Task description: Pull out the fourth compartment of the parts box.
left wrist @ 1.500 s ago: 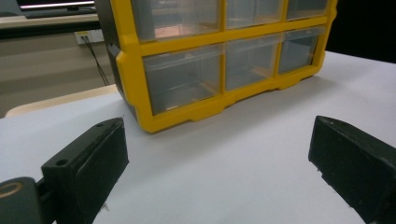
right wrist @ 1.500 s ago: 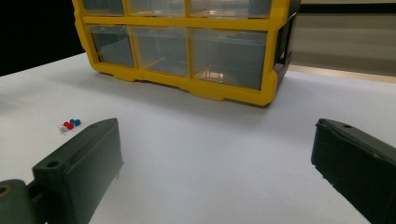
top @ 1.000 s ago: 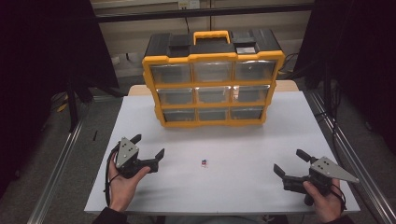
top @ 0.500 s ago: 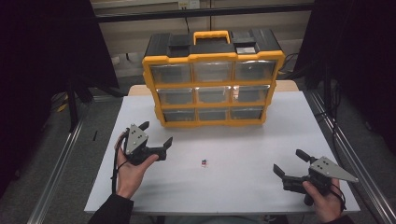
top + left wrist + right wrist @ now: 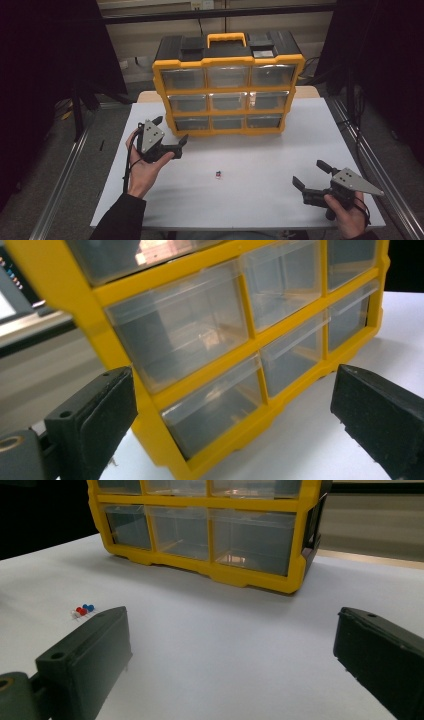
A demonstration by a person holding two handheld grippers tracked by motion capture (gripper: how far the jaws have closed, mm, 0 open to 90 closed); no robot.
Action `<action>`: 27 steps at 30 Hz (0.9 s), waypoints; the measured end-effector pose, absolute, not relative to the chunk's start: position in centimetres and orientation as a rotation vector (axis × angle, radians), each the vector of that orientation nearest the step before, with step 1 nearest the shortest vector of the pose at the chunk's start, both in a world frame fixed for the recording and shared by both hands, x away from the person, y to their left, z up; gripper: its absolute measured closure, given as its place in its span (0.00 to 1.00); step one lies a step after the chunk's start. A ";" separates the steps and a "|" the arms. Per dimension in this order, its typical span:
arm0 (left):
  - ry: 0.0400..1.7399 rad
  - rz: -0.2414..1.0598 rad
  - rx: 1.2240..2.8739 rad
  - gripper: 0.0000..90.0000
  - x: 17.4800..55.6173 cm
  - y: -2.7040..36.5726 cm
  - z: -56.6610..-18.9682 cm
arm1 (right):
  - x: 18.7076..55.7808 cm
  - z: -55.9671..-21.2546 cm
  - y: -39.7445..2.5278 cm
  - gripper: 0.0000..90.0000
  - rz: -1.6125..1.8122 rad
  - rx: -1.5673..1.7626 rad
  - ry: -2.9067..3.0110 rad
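A yellow organiser (image 5: 227,90) with clear drawers and a black top stands at the back of the white table (image 5: 250,200). My left gripper (image 5: 170,134) is open, raised close to the organiser's lower-left corner; its jaws frame the left column of drawers (image 5: 185,335). My right gripper (image 5: 312,176) rests open near the table's front right with nothing between its jaws. A small cluster of push pins (image 5: 219,174), red, white and blue, lies mid-table, and the pins (image 5: 82,611) appear left of the right gripper's jaw.
The organiser (image 5: 210,525) carries a yellow handle (image 5: 227,37) on top. Metal frame rails (image 5: 370,160) run along both sides of the table. Bare white table surface lies between the two grippers.
My left gripper has risen and moved forward and right, from the table's front left up to the organiser's lower-left drawers. The right gripper has stayed put.
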State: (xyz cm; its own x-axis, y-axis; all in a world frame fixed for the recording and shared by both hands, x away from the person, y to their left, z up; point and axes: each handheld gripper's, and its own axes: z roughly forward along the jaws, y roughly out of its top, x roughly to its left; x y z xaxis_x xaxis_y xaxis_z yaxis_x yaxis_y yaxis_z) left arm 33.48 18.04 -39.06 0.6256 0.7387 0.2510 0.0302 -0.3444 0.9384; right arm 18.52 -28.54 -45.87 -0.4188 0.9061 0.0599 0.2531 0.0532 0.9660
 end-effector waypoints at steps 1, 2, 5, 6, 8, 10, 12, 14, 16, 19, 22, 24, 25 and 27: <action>0.595 0.827 1.805 0.05 33.7 18.0 -39.0 | 18.5 -45.9 -28.5 0.02 1.395 1.165 1.736; 0.584 0.837 1.814 0.05 33.8 17.8 -38.9 | 18.5 -45.9 -28.5 0.02 1.395 1.165 1.736; 0.544 0.868 1.828 0.04 34.0 17.4 -38.8 | 18.5 -45.9 -28.5 0.02 1.398 1.160 1.736; 0.528 0.892 1.837 0.04 34.1 17.2 -38.8 | 18.5 -45.9 -28.5 0.02 1.399 1.160 1.736; 0.499 0.908 1.851 0.04 34.2 16.9 -38.7 | 18.5 -45.9 -28.5 0.02 1.399 1.160 1.736; 0.426 0.947 1.888 0.04 34.4 16.5 -38.7 | 18.5 -45.9 -28.5 0.02 1.399 1.161 1.736; 0.375 0.986 1.919 0.04 34.7 16.2 -38.6 | 18.5 -45.9 -28.5 0.02 1.399 1.161 1.737; 0.353 1.002 1.930 0.04 34.9 16.0 -38.5 | 18.5 -45.9 -28.5 0.02 1.392 1.165 1.741; 0.327 1.026 1.931 0.03 35.0 15.7 -38.4 | 18.5 -45.9 -28.5 0.02 1.389 1.165 1.748; 0.291 1.079 1.950 0.04 35.3 15.6 -38.1 | 18.5 -45.9 -28.5 0.02 1.393 1.155 1.755; 0.284 1.094 1.943 0.04 35.5 15.5 -37.8 | 18.5 -45.9 -28.5 0.01 1.394 1.154 1.756; 0.256 1.140 1.954 0.04 35.7 15.4 -37.6 | 18.5 -45.9 -28.5 0.01 1.394 1.152 1.757; 0.245 1.152 1.961 0.04 35.8 15.4 -37.5 | 18.5 -45.9 -28.5 0.01 1.392 1.148 1.758; 0.216 1.180 1.962 0.04 35.9 15.2 -37.2 | 18.5 -45.9 -28.5 0.01 1.393 1.149 1.758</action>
